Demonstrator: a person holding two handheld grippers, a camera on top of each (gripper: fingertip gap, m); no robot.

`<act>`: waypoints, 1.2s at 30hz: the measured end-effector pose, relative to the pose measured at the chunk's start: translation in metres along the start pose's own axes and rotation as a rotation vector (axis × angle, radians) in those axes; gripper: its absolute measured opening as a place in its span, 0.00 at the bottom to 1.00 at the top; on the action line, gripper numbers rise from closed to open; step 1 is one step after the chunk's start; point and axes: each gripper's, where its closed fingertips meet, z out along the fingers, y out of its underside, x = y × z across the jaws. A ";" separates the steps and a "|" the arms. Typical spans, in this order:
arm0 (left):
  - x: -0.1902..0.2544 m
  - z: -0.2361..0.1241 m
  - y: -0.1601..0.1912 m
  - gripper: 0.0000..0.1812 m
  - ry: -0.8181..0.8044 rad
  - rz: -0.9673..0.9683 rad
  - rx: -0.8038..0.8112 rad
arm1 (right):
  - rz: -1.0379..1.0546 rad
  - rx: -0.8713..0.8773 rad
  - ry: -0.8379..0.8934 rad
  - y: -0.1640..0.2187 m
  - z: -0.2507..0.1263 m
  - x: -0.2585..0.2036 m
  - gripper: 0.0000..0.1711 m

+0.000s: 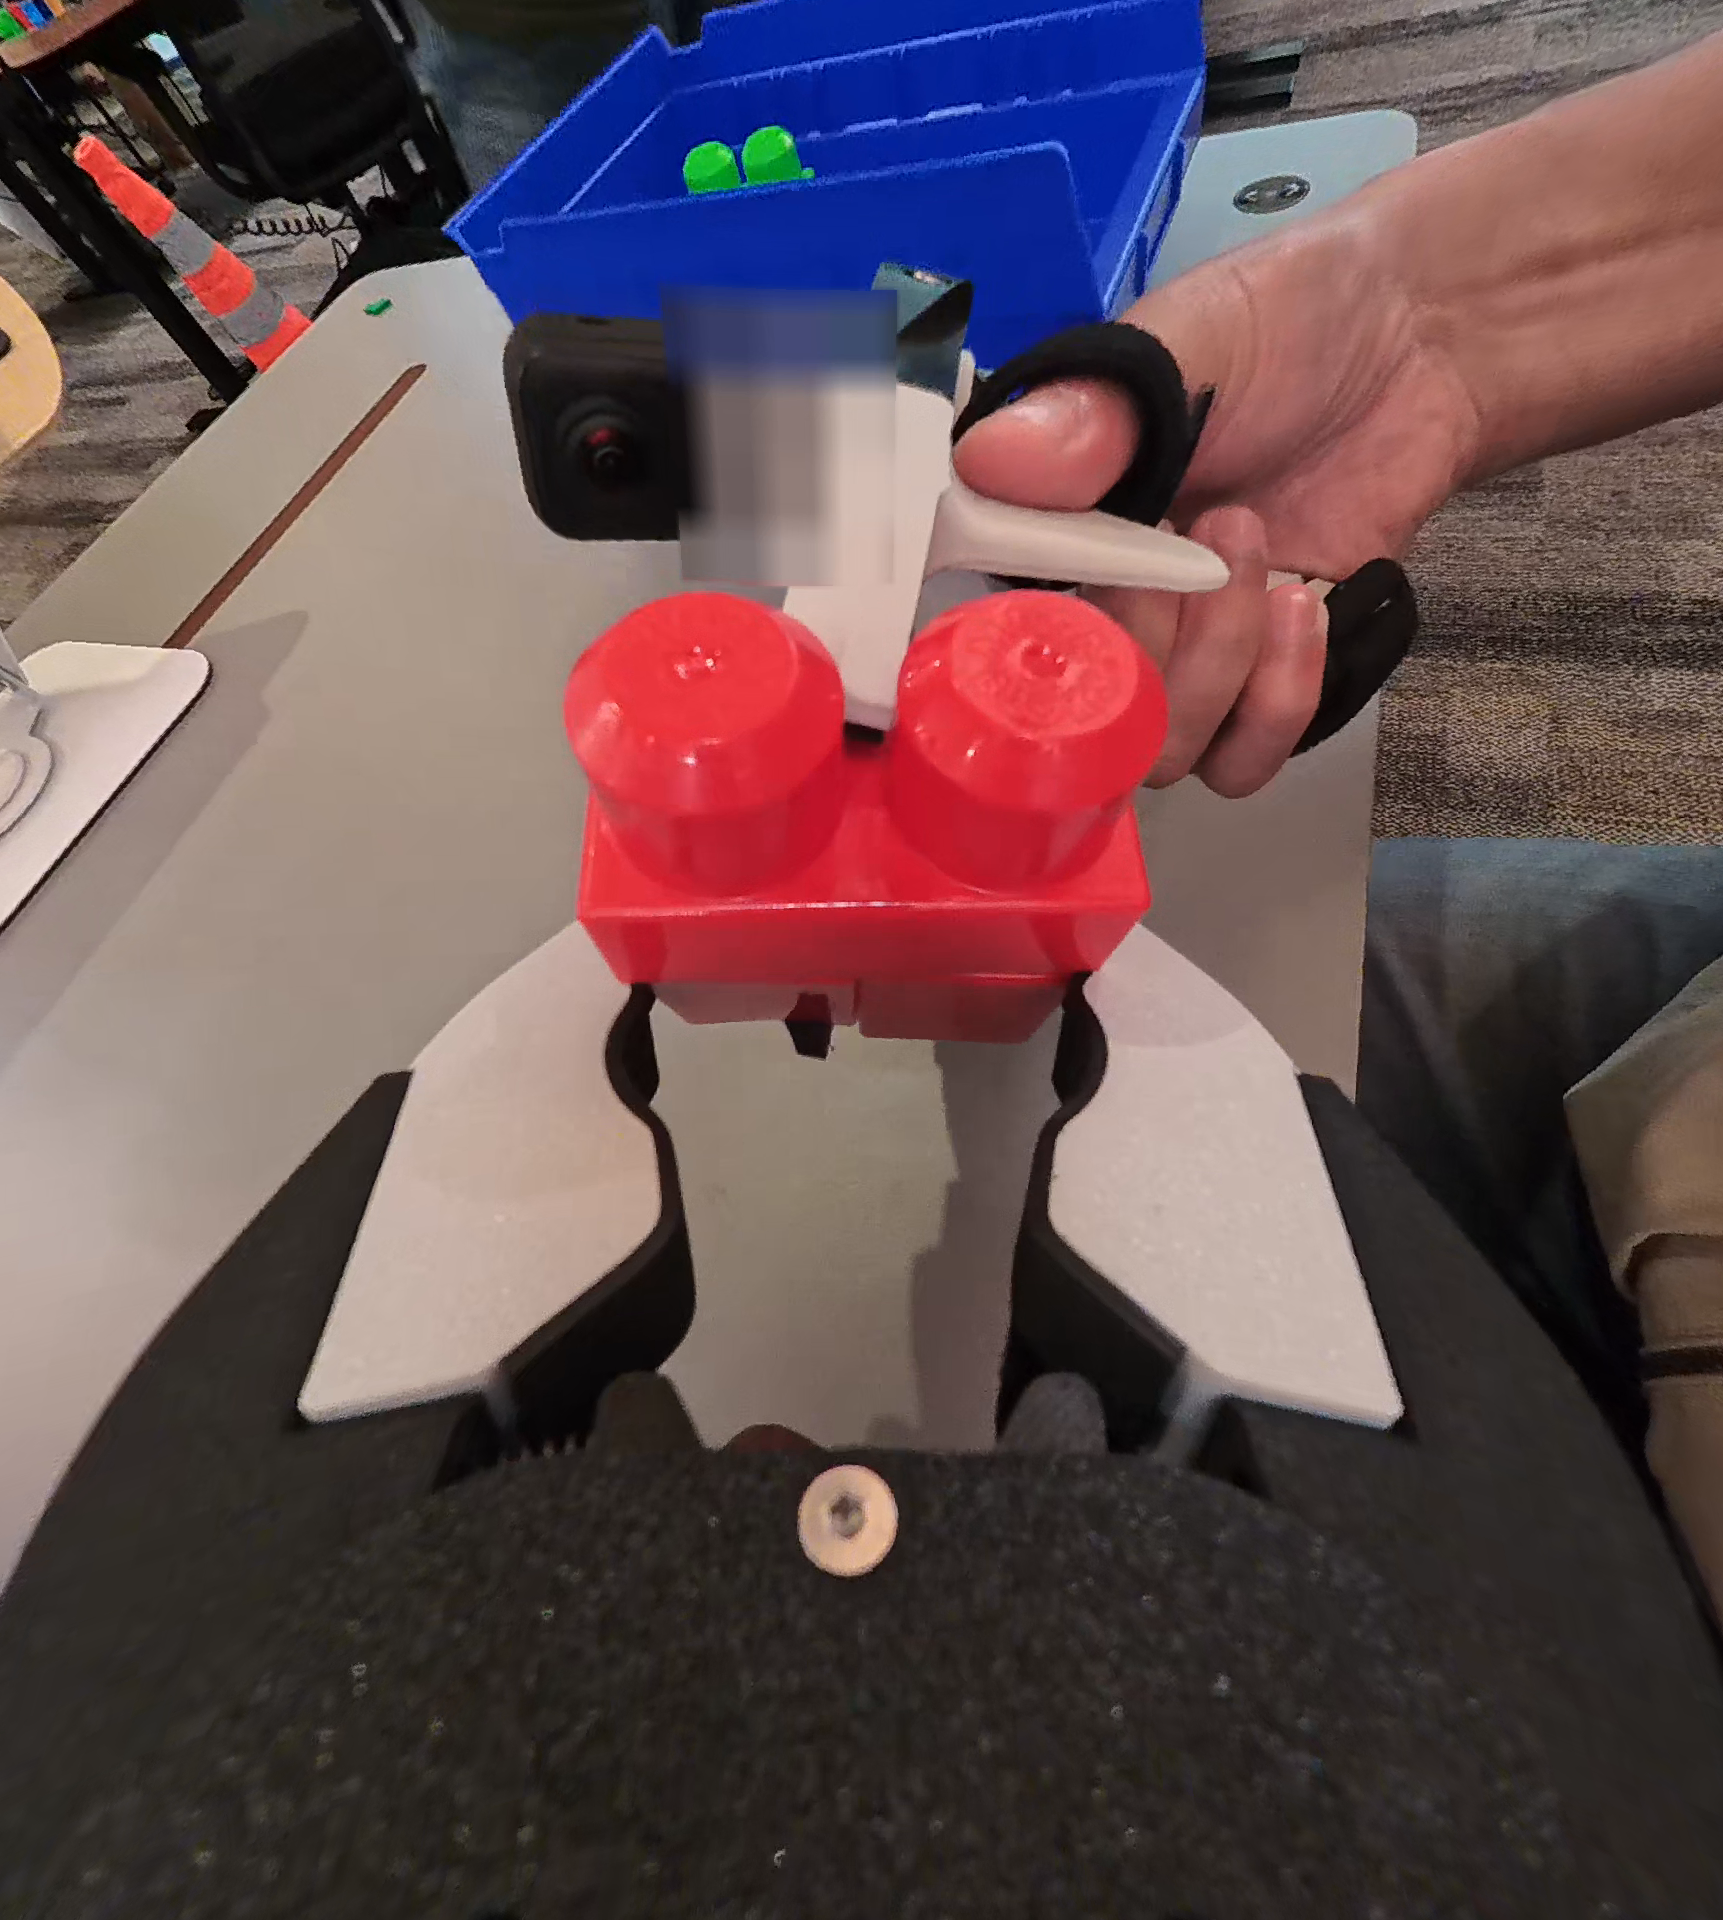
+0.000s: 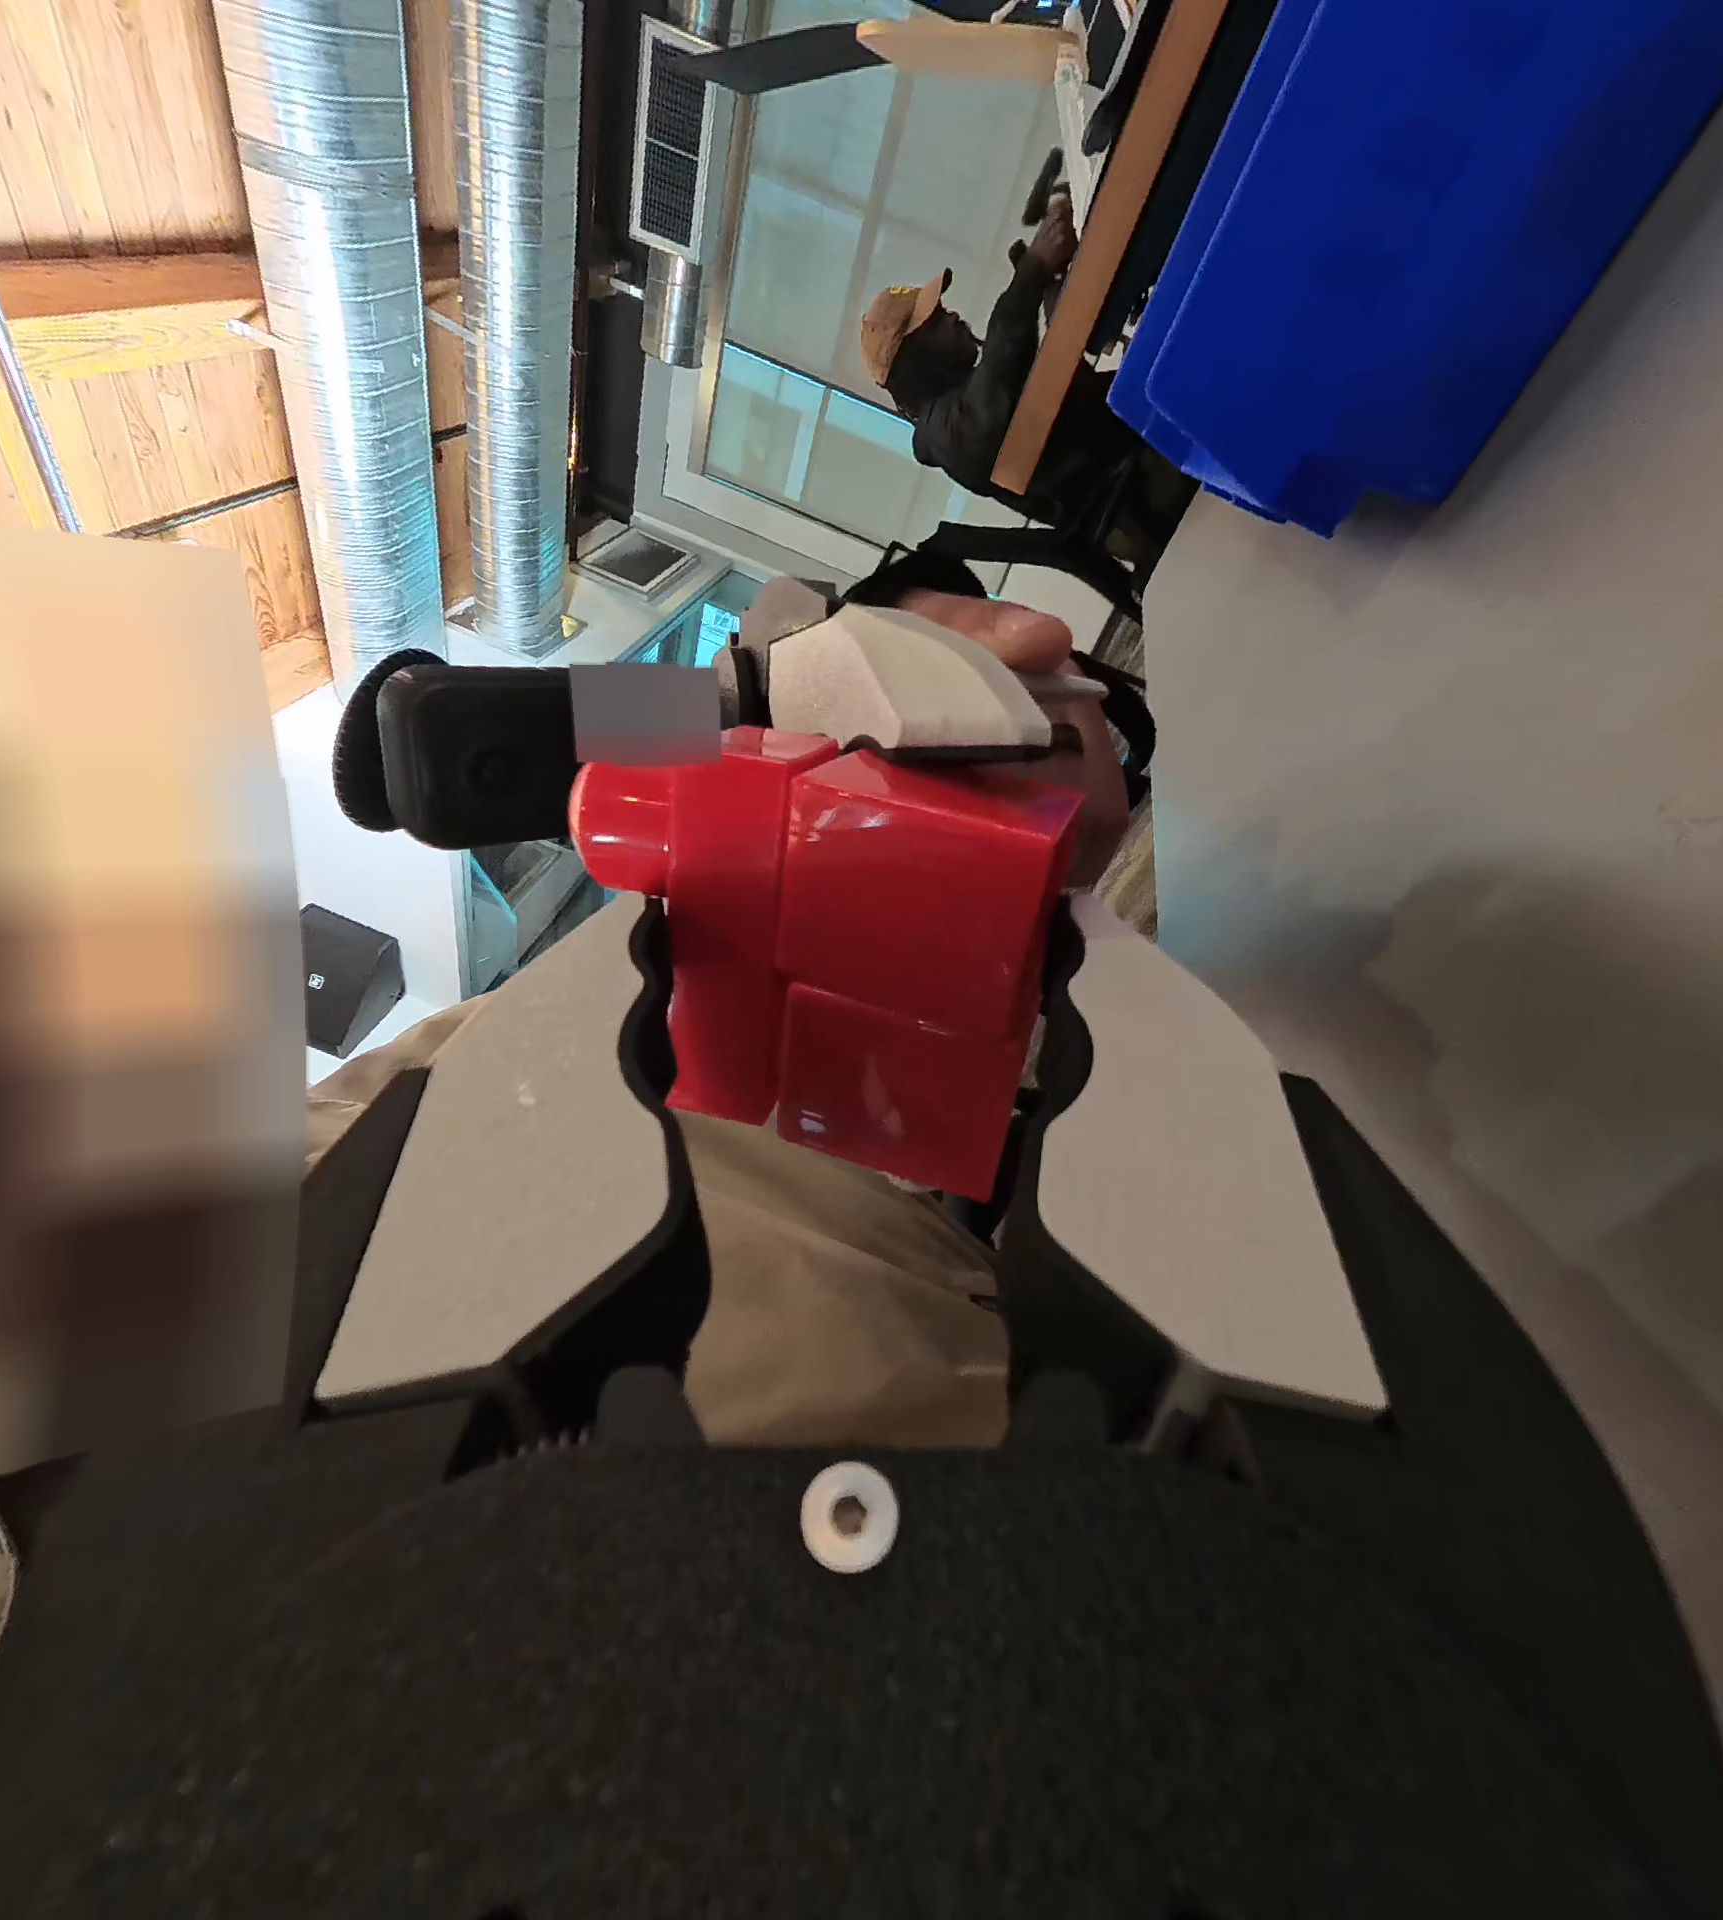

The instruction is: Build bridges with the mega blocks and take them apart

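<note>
Left wrist view: the left gripper [image 1: 852, 997] has its jaws closed on the lower part of a red block assembly [image 1: 862, 831], held up off the grey counter [image 1: 317, 831]; the two round studs point up and toward the camera.
Block position: at the very tips of the jaws, centred between them, with the blue bin [image 1: 836, 187] on the far side of the counter behind it.
Long axis: in this view the red block assembly runs left to right, across the jaws, so they pinch its two short ends.
Right gripper from here: its white finger [image 1: 872, 665] comes down from the far side into the gap between the two studs, and a hand [image 1: 1283, 468] grips its handle at far right.
Right wrist view: the right gripper [image 2: 852, 997] is rolled on its side; its jaws are closed on the same red pieces, which look like two joined blocks with a seam between them.
Nearer gripper: both are on the piece, meeting it from opposite sides, so neither has to reach.
Judgement: the coming move probably turns on that seam, each gripper holding one half to pull apart or press home; which half each one holds is hard to tell.
Green block [image 1: 748, 156]: inside the bin, well apart from the jaws.
</note>
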 end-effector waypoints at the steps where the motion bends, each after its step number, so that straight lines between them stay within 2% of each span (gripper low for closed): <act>1: 0.000 0.000 0.001 0.41 -0.001 0.001 -0.004 | 0.003 -0.002 -0.003 0.000 0.000 0.001 0.40; 9: -0.008 0.000 0.004 0.41 -0.007 -0.025 -0.021 | 0.001 0.018 -0.032 -0.009 0.002 0.004 0.41; 11: -0.012 -0.002 0.004 0.41 -0.021 -0.041 -0.022 | -0.010 0.034 -0.030 -0.013 -0.001 0.002 0.48; 14: -0.024 -0.006 0.010 0.41 -0.073 -0.065 -0.055 | -0.068 0.049 0.017 -0.018 -0.010 0.001 0.50; 17: -0.031 -0.009 0.018 0.41 -0.107 -0.116 -0.079 | -0.234 0.027 0.204 -0.018 -0.024 0.008 0.49; 20: -0.033 -0.011 0.026 0.41 -0.087 -0.218 -0.060 | -0.493 0.025 0.423 -0.020 -0.037 0.010 0.45; 24: -0.030 -0.012 0.037 0.41 -0.038 -0.311 -0.054 | -0.950 0.014 0.727 -0.023 -0.049 0.013 0.40; 27: -0.032 -0.014 0.046 0.41 -0.058 -0.345 -0.077 | -1.125 0.030 0.916 -0.020 -0.055 0.017 0.39; 30: -0.035 -0.016 0.051 0.41 -0.091 -0.392 -0.093 | -1.152 0.107 1.007 -0.021 -0.055 0.015 0.42; 33: -0.029 -0.016 0.048 0.41 -0.094 -0.382 -0.084 | -1.107 0.128 0.937 -0.012 -0.037 0.004 0.40; 36: -0.028 -0.014 0.056 0.41 -0.183 -0.295 -0.163 | -0.989 0.072 0.876 -0.001 -0.023 -0.003 0.40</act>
